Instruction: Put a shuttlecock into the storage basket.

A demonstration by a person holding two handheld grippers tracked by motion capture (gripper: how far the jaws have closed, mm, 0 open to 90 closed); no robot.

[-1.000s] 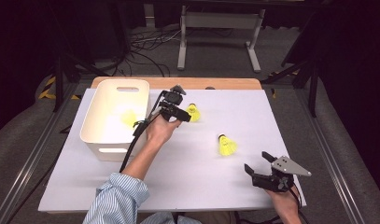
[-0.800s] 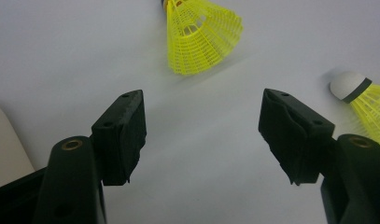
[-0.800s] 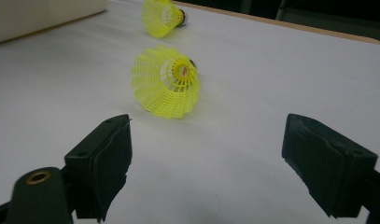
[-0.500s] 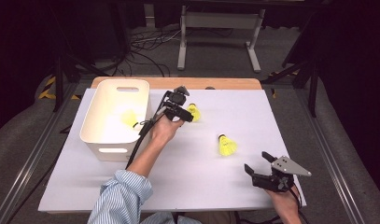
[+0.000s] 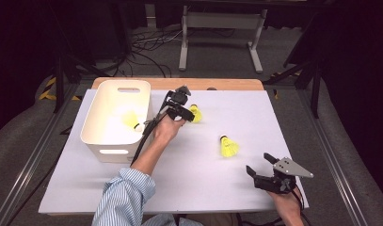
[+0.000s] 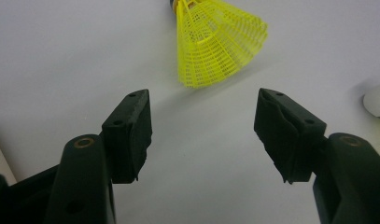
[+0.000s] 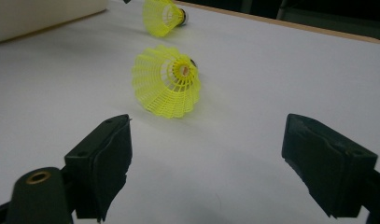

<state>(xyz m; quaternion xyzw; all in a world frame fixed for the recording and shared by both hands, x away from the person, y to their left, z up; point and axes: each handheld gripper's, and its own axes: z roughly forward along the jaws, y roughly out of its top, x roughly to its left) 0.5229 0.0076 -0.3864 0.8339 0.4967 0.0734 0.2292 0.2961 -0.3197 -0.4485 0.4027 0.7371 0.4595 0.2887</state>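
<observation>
My bench [image 5: 189,188], covered in plain white, carries a white plastic bin [image 5: 115,117] at its left; no brand, label or lettering can be read on any surface. One yellow shuttlecock [image 5: 131,119] lies inside the bin, near its right wall. My left tool [image 5: 188,116] hangs just right of the bin, low over the bench, its jaws apart and just now closing, with nothing between them. In the left gripper view a second yellow shuttlecock [image 6: 215,44] lies on its side just beyond the jaw tips, skirt toward me, untouched. My right tool [image 5: 259,167] rests near the bench's front right corner, jaws spread wide and empty. A third yellow shuttlecock [image 5: 228,147] lies on the open bench between my two tools, its skirt facing the right tool and well short of its jaws in the right gripper view.
</observation>
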